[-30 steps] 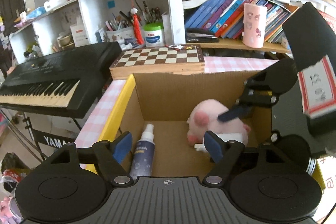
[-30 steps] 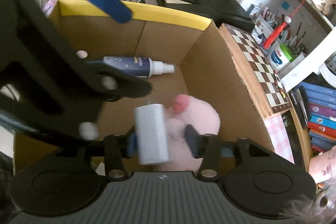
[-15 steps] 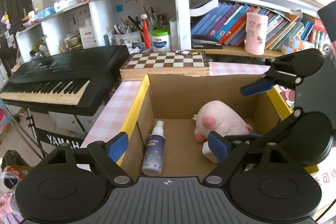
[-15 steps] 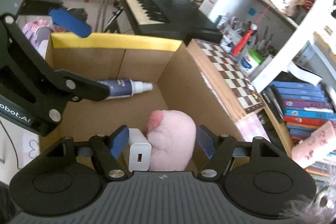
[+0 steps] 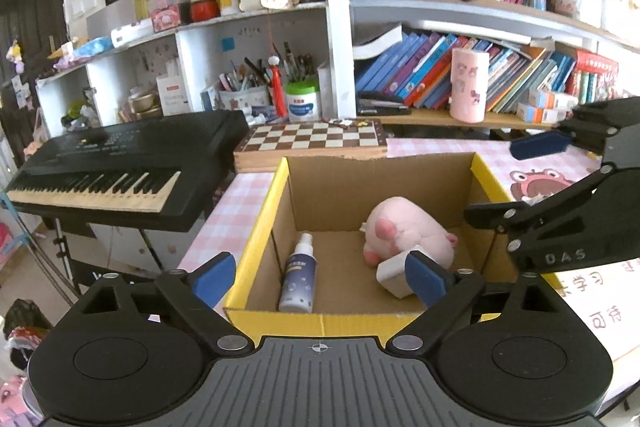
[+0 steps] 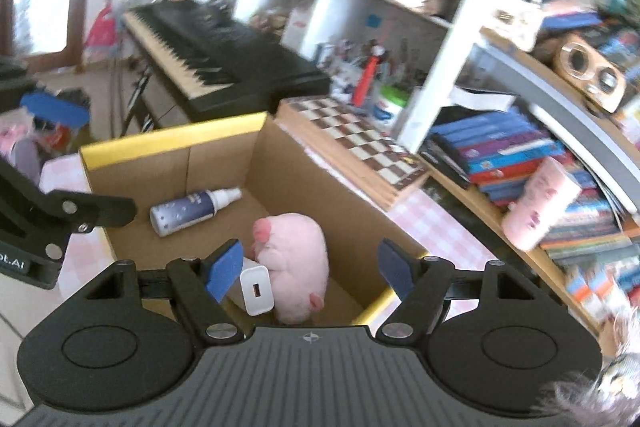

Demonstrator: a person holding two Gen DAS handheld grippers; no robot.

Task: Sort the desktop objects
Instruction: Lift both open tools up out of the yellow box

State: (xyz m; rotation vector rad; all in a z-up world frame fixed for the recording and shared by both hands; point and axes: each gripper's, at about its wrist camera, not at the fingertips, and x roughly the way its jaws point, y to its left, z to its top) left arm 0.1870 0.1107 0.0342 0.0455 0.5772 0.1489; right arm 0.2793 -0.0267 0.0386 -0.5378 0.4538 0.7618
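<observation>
Shelves (image 5: 280,27) back pink-checked desk (image 5: 236,203); both grippers' jaws just opening, empty

In yellow-rimmed cardboard box (image 5: 256,247): one dark-blue spray bottle (image 5: 298,279), one pink plush pig (image 5: 408,233), one white charger block (image 5: 394,273).

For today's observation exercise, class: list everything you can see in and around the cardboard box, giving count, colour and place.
cardboard box: 1, brown with yellow rim, on the pink checked table
spray bottle: 1, dark blue, white top, lying in the box
plush pig: 1, pink, in the box
charger: 1, white, beside the pig
chessboard: 1, brown and white, behind the box
keyboard: 1, black, beside the table
left gripper: open, empty
right gripper: open, empty
</observation>
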